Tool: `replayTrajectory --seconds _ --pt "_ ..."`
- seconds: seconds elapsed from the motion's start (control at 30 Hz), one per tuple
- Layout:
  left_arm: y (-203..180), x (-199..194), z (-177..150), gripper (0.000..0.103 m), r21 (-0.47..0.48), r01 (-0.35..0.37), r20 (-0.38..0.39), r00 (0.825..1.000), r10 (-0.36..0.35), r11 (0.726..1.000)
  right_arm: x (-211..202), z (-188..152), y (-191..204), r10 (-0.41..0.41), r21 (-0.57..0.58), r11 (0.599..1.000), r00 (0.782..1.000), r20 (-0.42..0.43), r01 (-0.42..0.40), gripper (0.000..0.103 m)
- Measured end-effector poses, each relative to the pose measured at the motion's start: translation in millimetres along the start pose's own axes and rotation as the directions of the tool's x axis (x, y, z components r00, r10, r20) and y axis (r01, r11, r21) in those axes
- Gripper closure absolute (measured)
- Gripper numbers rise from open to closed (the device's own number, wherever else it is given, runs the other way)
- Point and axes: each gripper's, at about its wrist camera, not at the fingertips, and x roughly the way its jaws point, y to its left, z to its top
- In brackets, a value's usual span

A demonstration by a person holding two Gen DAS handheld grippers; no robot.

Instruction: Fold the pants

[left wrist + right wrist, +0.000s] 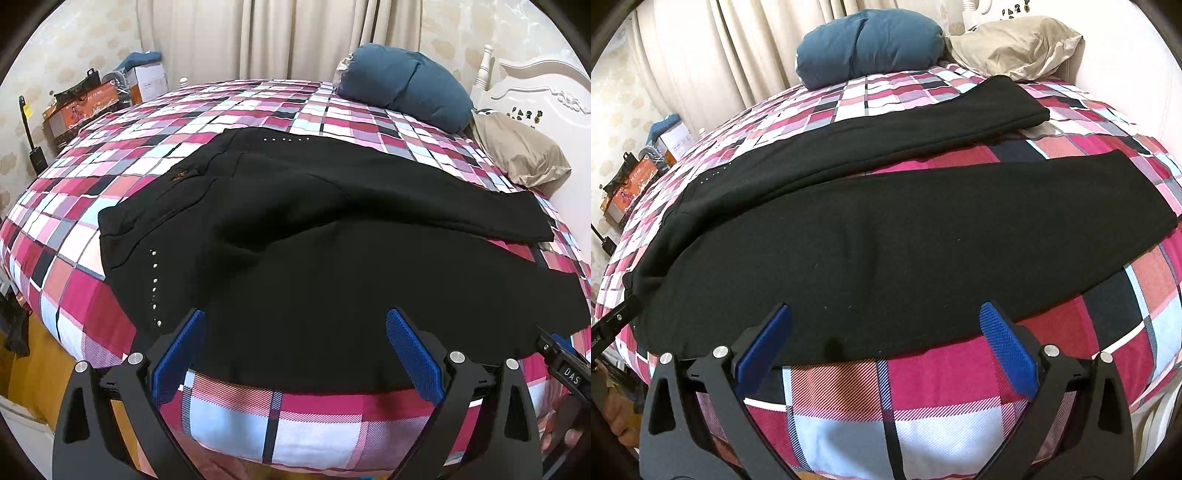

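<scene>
Black pants (314,240) lie spread flat on a plaid bedspread (314,424), waistband to the left, both legs running right. Small metal studs (154,280) line the near hip. My left gripper (295,325) is open, its blue pads straddling the near edge of the pants by the hip, holding nothing. My right gripper (886,317) is open over the near edge of the near leg (886,240), holding nothing. The far leg (905,129) lies apart from the near one, with bedspread (923,424) showing between them. The right gripper's body shows at the left wrist view's right edge (565,369).
A blue pillow (406,85) and a beige pillow (524,151) lie at the head of the bed by a white headboard (535,88). Boxes (85,107) stand beyond the bed's far left side. Curtains (277,37) hang behind. The bed's near edge drops off below the grippers.
</scene>
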Motion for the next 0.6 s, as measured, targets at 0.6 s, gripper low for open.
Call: replayTrajectory --seconds 0.6 --pt "-1.8 -0.2 0.4 0.006 0.005 0.003 -0.002 1.0 -0.003 1.0 0.6 -3.8 2.3 0.0 0.0 1.0 1.0 -0.008 0.0 0.002"
